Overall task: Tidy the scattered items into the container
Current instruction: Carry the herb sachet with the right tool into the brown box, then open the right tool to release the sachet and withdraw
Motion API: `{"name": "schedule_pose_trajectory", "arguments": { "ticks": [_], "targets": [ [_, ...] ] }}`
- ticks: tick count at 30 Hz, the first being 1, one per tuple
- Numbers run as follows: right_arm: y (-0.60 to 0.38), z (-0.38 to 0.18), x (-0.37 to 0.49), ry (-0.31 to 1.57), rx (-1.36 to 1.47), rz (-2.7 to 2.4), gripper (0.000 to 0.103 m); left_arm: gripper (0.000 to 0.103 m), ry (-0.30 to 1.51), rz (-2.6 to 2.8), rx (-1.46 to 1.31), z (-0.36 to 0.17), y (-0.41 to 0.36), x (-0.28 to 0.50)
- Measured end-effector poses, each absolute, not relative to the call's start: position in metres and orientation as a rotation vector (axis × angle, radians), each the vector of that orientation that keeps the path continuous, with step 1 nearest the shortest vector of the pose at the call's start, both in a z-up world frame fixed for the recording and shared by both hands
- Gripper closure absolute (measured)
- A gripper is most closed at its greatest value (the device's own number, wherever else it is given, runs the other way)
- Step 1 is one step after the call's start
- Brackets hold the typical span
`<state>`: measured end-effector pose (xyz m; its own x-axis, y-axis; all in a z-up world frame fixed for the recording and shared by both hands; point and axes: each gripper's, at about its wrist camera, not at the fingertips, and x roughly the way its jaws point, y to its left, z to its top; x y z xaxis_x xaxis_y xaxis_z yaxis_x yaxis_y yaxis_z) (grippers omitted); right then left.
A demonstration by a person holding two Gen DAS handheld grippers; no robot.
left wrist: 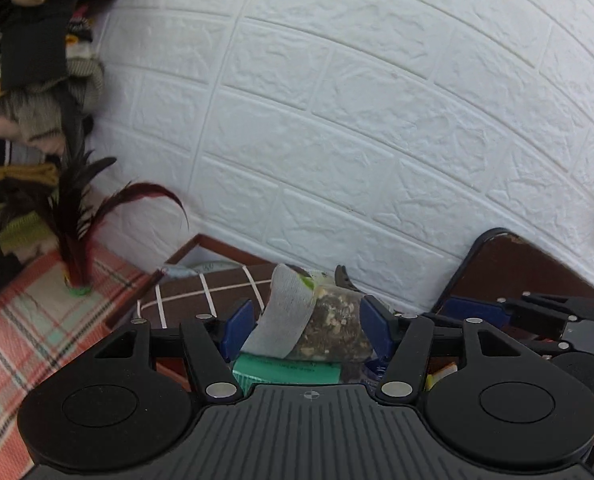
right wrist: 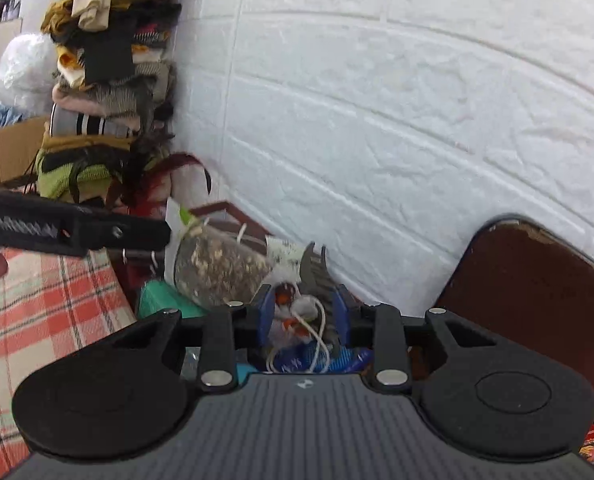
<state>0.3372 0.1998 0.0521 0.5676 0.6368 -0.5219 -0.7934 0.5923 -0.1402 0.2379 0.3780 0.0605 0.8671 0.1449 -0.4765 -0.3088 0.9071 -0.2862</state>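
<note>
Your left hand-held gripper (left wrist: 305, 328) pinches the clear snack bag (left wrist: 329, 332) at lower centre, above the brown container (left wrist: 201, 296), ready to drop in. Your right hand-held gripper (right wrist: 303, 316) clamps a black hair clip (right wrist: 317, 276) over the same clutter.

A white brick-pattern wall (left wrist: 357, 120) fills the far side. At far left a tall pile of folded clothes (right wrist: 105, 64) leans against it. A feather shuttlecock (left wrist: 75, 240) stands upright on the red plaid cloth (left wrist: 29, 320). A dark brown chair back (right wrist: 537, 292) sits at right, and a cardboard box (right wrist: 9, 152) at far left.
</note>
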Motion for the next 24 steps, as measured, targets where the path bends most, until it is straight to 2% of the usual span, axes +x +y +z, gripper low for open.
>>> {"name": "schedule_pose_trajectory", "arguments": {
  "ticks": [6,8,11,17,22,23,24],
  "targets": [
    [0.226,0.037,0.344,0.454,-0.368,0.853,0.067,0.033,0.528,0.329,-0.3,0.041,0.383,0.266],
    [0.232,0.03,0.35,0.447,-0.369,0.839,0.068,0.038,0.538,0.342,-0.307,0.035,0.389,0.272],
    [0.239,0.02,0.36,0.46,-0.368,0.824,0.068,0.038,0.547,0.346,-0.311,0.026,0.395,0.279],
    [0.24,0.007,0.366,0.444,-0.367,0.833,0.068,0.034,0.528,0.361,-0.177,0.016,0.382,0.284],
    [0.237,0.011,0.364,0.456,-0.357,0.84,0.067,0.03,0.533,0.353,-0.2,0.021,0.38,0.279],
    [0.235,0.014,0.362,0.457,-0.353,0.844,0.066,0.029,0.535,0.352,-0.205,0.024,0.379,0.277],
    [0.232,0.018,0.359,0.455,-0.343,0.848,0.059,0.027,0.534,0.353,-0.209,0.027,0.378,0.273]
  ]
}}
